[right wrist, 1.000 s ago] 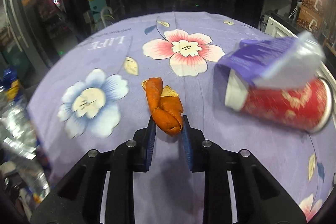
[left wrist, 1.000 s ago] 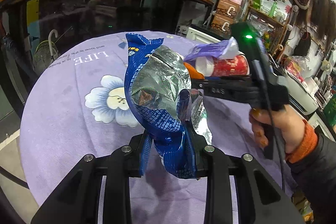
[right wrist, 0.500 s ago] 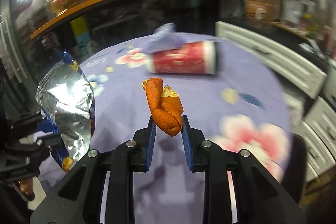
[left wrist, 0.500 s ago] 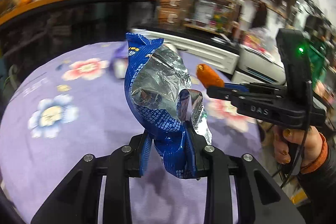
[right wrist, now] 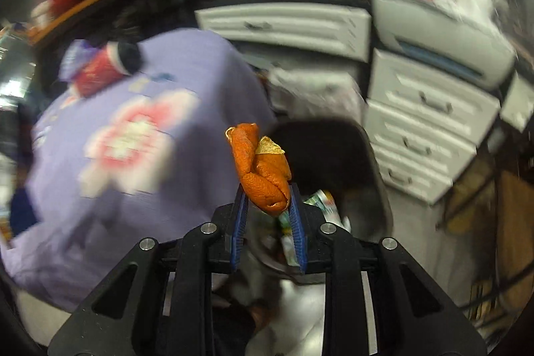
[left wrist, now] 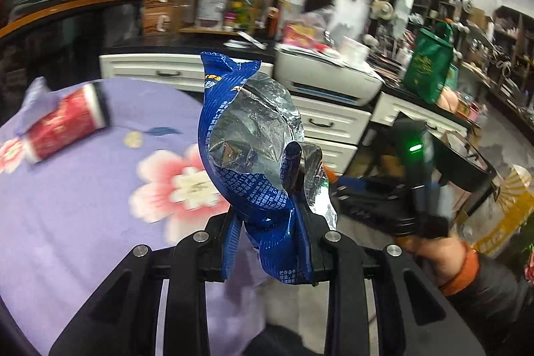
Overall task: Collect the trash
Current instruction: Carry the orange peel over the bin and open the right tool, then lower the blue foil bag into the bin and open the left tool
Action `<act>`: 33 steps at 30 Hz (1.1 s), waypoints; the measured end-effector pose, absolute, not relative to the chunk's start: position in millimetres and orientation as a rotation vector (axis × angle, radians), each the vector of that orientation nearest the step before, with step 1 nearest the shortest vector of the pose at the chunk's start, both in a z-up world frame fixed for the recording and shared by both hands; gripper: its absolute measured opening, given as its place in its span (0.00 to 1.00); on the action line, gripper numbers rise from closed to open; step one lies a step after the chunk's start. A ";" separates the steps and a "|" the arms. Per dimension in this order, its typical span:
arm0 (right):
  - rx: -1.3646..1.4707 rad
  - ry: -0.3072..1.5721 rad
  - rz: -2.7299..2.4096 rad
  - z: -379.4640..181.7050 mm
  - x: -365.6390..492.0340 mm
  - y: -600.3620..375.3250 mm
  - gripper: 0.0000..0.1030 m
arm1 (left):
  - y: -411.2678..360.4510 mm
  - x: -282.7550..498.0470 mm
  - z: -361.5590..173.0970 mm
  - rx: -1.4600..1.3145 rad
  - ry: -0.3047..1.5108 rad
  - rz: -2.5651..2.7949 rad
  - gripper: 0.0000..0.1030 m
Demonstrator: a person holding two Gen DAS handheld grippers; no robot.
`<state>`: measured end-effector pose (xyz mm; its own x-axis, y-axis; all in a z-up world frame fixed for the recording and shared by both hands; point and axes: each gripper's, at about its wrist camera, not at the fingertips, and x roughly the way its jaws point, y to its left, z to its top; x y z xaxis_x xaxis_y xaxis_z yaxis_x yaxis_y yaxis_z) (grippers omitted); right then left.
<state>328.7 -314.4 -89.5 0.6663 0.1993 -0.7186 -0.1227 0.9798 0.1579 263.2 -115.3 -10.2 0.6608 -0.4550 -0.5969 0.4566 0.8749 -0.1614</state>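
Note:
My left gripper (left wrist: 267,222) is shut on a blue snack wrapper (left wrist: 253,149) with a silver foil inside, held upright past the edge of the purple flowered table (left wrist: 83,189). My right gripper (right wrist: 267,206) is shut on an orange peel (right wrist: 262,165) and holds it over a dark bin (right wrist: 333,162) with some wrappers inside, beside the table. A red paper cup (left wrist: 63,125) with a purple wrapper (left wrist: 36,99) stuck in it lies on its side on the table. The right gripper's body (left wrist: 393,189) shows blurred in the left wrist view.
White drawer units (right wrist: 420,129) and a white printer (left wrist: 327,75) stand behind the bin. A black wire frame (left wrist: 467,162) and a green bag (left wrist: 430,62) are at the right. Cluttered shelves fill the background.
Both grippers have swung right, off the table's middle toward its edge. The orange peel now hangs over the dark bin. The red cup has slid to the far left of both views.

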 end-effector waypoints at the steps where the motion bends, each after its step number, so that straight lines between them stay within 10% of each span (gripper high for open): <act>1: 0.117 0.839 0.170 -99.3 333.6 -321.2 0.25 | -123.1 265.5 -12.2 0.007 0.680 -0.522 0.29; 15: 0.208 0.998 0.077 -212.3 392.4 -353.8 0.39 | -195.8 305.6 -63.1 0.086 0.802 -0.541 0.29; 18: 0.178 0.986 0.048 -217.0 395.3 -355.0 0.57 | -205.9 312.7 -73.8 0.099 0.825 -0.535 0.29; 33: 0.137 0.868 -0.033 -178.2 332.7 -388.2 0.60 | -255.1 349.8 -126.9 0.164 0.938 -0.509 0.29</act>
<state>332.7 -388.2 -178.2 0.6464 0.0268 -0.7626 0.0842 0.9908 0.1063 349.8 -255.1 -126.9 0.4837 -0.3462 -0.8039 0.4857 0.8702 -0.0825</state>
